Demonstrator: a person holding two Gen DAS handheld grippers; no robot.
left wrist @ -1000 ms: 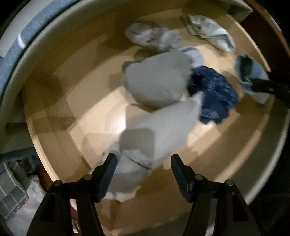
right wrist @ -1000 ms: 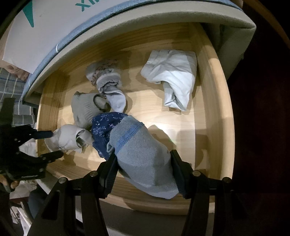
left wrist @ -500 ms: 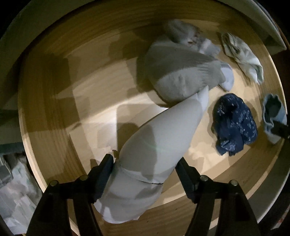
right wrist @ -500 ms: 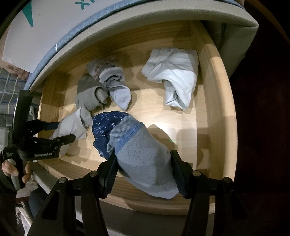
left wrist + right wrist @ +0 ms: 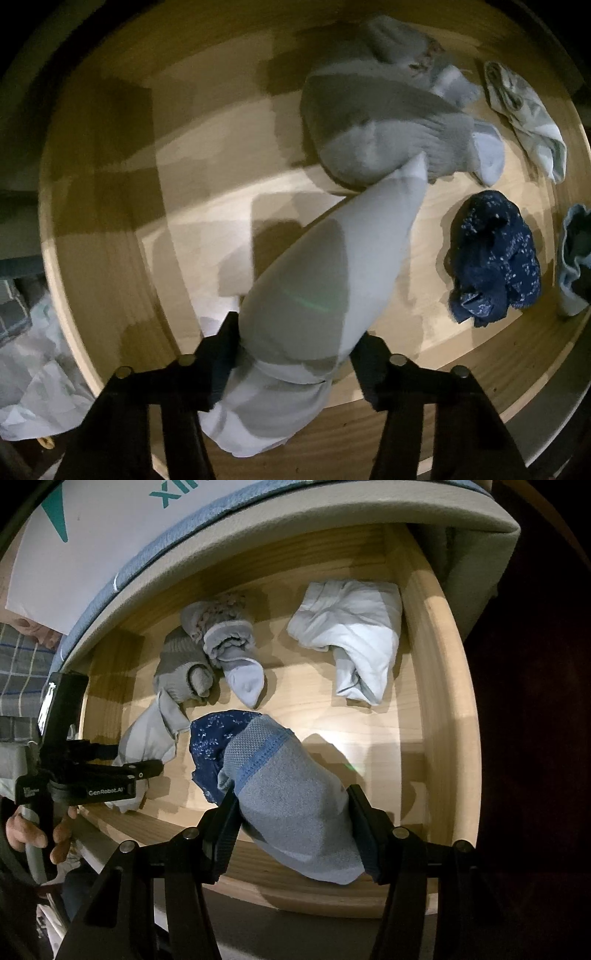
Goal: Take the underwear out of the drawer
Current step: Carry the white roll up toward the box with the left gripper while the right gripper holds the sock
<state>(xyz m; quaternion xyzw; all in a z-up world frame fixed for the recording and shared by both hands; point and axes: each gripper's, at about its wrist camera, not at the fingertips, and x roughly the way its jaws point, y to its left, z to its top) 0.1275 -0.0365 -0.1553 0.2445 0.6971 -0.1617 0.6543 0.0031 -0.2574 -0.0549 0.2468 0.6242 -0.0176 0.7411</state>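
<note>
Here both tongs hold soft clothes over the wooden drawer [image 5: 439, 686].

The left tongs [image 5: 291, 350] squeeze a pale grey piece [image 5: 325, 280] that stretches up from a darker grey bundle [image 5: 373, 136] on the drawer floor. The right tongs [image 5: 291, 827] squeeze a grey-blue piece with a blue band [image 5: 291, 797], lifted near the front edge. A dark blue piece with white dots [image 5: 210, 746] lies just behind it, touching. A white folded piece [image 5: 354, 635] sits well apart by the right wall. A light grey rolled piece [image 5: 232, 653] lies near the back.
</note>
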